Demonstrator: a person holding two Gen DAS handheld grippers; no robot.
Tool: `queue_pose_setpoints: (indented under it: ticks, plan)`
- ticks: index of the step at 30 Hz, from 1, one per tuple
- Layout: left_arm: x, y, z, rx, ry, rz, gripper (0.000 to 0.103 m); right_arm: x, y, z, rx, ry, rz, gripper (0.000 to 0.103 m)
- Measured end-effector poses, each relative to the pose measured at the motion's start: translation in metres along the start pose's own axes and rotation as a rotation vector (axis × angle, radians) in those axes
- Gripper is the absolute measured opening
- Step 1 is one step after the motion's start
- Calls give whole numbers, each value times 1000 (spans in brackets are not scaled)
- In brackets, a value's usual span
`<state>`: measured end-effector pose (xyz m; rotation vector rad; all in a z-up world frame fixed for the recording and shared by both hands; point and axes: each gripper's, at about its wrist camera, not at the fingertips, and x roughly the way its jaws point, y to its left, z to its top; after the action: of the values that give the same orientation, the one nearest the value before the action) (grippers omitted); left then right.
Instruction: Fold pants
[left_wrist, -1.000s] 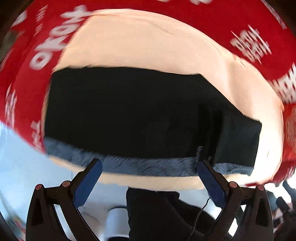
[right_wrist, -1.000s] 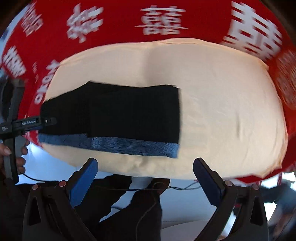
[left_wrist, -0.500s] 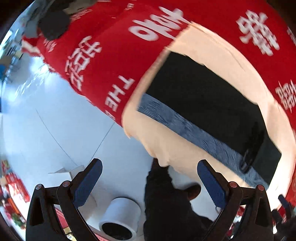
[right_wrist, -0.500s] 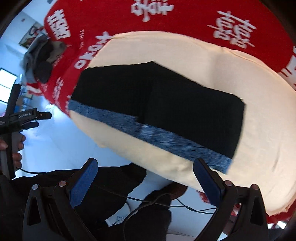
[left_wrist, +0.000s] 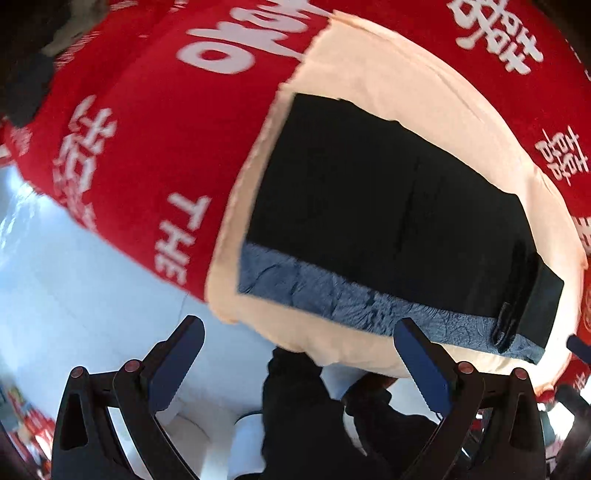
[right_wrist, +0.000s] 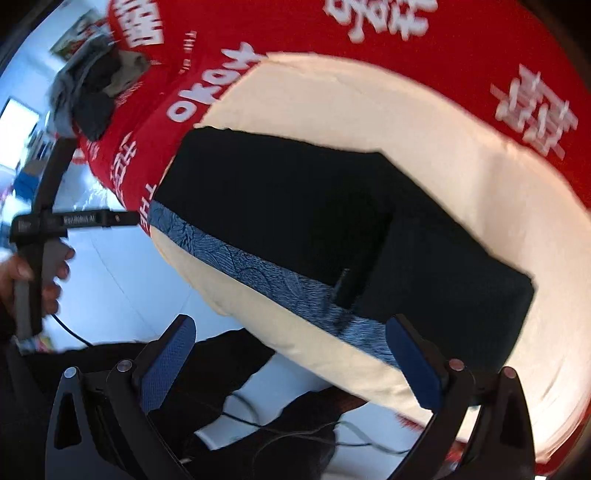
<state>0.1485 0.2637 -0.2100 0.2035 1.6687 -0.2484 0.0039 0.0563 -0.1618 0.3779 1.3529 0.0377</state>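
Observation:
The black pants (left_wrist: 388, 206) lie folded into a flat rectangle on a cream cloth (left_wrist: 424, 96), with a blue patterned strip (left_wrist: 332, 295) along their near edge. They also show in the right wrist view (right_wrist: 332, 221). My left gripper (left_wrist: 295, 365) is open and empty, held off the table's near edge, apart from the pants. My right gripper (right_wrist: 291, 365) is open and empty, held near the strip's right end (right_wrist: 314, 295) without touching it. The left gripper also shows in the right wrist view (right_wrist: 74, 219), held by a hand off the table's left side.
A red tablecloth with white lettering (left_wrist: 159, 147) covers the table under the cream cloth. A pile of dark and grey clothes (right_wrist: 96, 92) lies at the far left end. The white floor (left_wrist: 74, 288) and the person's dark legs (left_wrist: 314, 417) are below the near edge.
Both grippers stay open and empty. The left view has swung back toward the pants from the floor. The right view has tilted and drawn closer to the pants' near edge.

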Motion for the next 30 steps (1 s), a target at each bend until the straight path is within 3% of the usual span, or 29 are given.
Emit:
queue_pose_setpoints:
  ticks: [5, 8, 15, 18, 20, 22, 24, 26, 30]
  plan:
    - [20, -4, 25, 66, -22, -40, 103, 29, -15, 26, 194, 25, 66, 103]
    - [24, 8, 37, 42, -49, -78, 103, 53, -15, 44, 242, 40, 72, 103]
    - [40, 39, 63, -76, -17, -317, 103, 128, -1, 71, 214, 106, -38, 103]
    - [45, 31, 72, -8, -16, -314, 103, 150, -3, 65, 251, 139, -56, 103]
    - [49, 26, 75, 16, 0, -322, 103, 150, 5, 67, 216, 155, -82, 103]
    - [51, 21, 76, 26, 8, -329, 103, 133, 17, 74, 166, 100, -45, 103]
    - [52, 23, 76, 17, 7, -323, 103, 112, 38, 91, 34, 12, -28, 103]
    - [54, 31, 68, -17, 12, -326, 103, 105, 58, 114, -131, -19, -4, 103]
    - [49, 46, 51, -79, -3, -337, 103, 132, 89, 165, -449, 86, 79, 103]
